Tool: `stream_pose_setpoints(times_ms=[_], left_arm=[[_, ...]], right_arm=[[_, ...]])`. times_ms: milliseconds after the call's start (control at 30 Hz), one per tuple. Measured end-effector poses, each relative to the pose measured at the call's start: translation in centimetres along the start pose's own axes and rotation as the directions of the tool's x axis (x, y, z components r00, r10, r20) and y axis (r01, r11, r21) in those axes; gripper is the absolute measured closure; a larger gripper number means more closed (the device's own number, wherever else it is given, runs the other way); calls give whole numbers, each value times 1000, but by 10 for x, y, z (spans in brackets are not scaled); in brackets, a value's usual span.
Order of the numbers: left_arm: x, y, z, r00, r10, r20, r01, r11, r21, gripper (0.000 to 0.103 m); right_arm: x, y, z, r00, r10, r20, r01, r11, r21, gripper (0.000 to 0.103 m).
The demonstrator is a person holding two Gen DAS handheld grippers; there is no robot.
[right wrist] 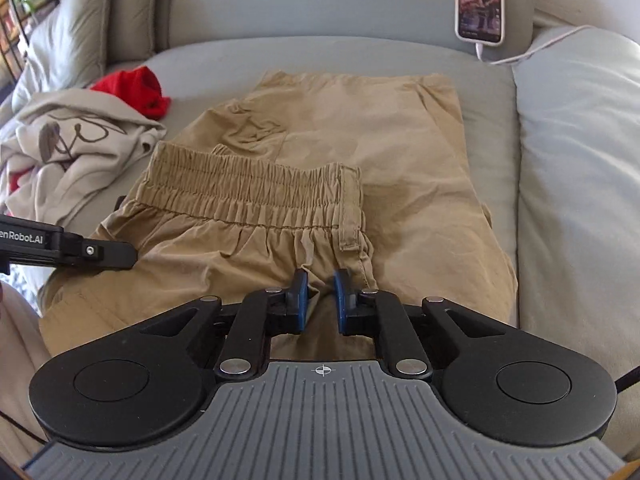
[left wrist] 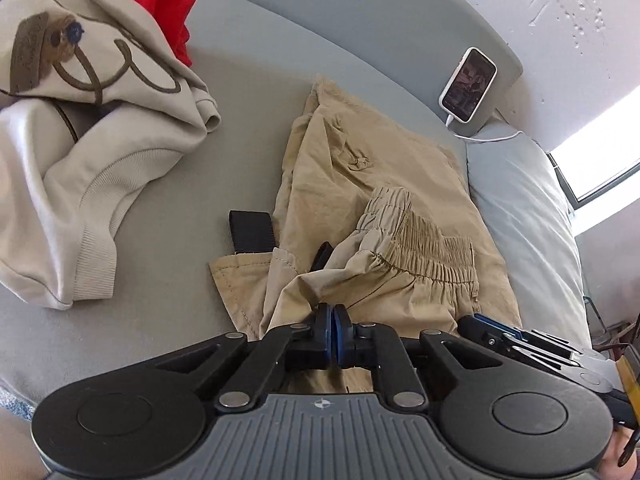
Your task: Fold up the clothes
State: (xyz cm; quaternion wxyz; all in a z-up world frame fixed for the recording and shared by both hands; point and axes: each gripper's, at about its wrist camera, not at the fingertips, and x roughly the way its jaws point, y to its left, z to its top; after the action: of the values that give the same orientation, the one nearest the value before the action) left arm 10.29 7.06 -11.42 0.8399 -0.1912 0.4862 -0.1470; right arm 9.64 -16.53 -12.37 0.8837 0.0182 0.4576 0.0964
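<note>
Khaki trousers lie on a grey sofa seat, with the elastic waistband folded over onto the legs. My left gripper is shut, its blue pads pinching a fold of the trousers' near edge. In the right wrist view it enters from the left. My right gripper has a bunched fold of khaki cloth just below the waistband gripped between its narrowly parted pads. Its tip shows at the right in the left wrist view.
A cream sweatshirt lies crumpled to the left, with a red garment behind it. A phone on a white cable leans against the backrest. A pale cushion borders the right. A black strap lies beside the trousers.
</note>
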Motion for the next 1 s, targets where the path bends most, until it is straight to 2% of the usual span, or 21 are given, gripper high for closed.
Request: stream_pose_setpoints(times_ms=[33,133,233,300,367,433,467,533,600,633,700,800,900,1000], left_arm=[[-8,-8,-1,1000,6,14,-7,999,37,96],[-29,-38,-4,994,-42,102,25,987,157,93],[-23,-62,6,982,-33,184,-11,973,231,92],[0,-66,17,986,-12,168,-26,974,223,92],[26,-63,25,994,21,108,-43,979,202,92],[45,-54,25,997,70,38,-76,982,171,91],[47,-49,27,997,75,28,-78,985,151,89],[39,-45,30,998,64,24,-67,991,114,90],[18,-50,27,996,66,61,-74,987,142,94],[4,-54,23,994,66,88,-80,983,167,94],[-23,-58,11,988,75,139,-103,972,210,79],[-54,-53,-13,983,100,157,-134,965,226,75],[-67,-42,-34,983,133,128,-159,964,214,76],[-61,-33,-47,979,165,116,-187,958,219,85]], right_arm=[[-7,-1,1,1000,2,-1,-2,1000,8,89],[-35,-5,1,998,52,32,-53,998,35,84],[-45,-3,11,992,87,89,-92,994,52,84],[-37,5,22,991,86,100,-91,995,39,84],[-22,12,29,990,91,103,-95,995,30,84],[-2,20,28,995,56,79,-55,998,-10,87],[11,21,26,999,17,40,-16,999,-33,91],[15,18,23,1000,21,14,-21,1000,-23,91],[6,16,23,1000,25,8,-25,1000,5,90],[-5,14,23,999,35,11,-35,999,18,85],[-28,7,20,997,75,17,-76,996,46,83],[-65,-7,6,988,153,15,-154,984,84,67],[-94,-13,-16,988,155,13,-156,985,78,64],[-104,-7,-33,989,148,5,-148,988,45,64]])
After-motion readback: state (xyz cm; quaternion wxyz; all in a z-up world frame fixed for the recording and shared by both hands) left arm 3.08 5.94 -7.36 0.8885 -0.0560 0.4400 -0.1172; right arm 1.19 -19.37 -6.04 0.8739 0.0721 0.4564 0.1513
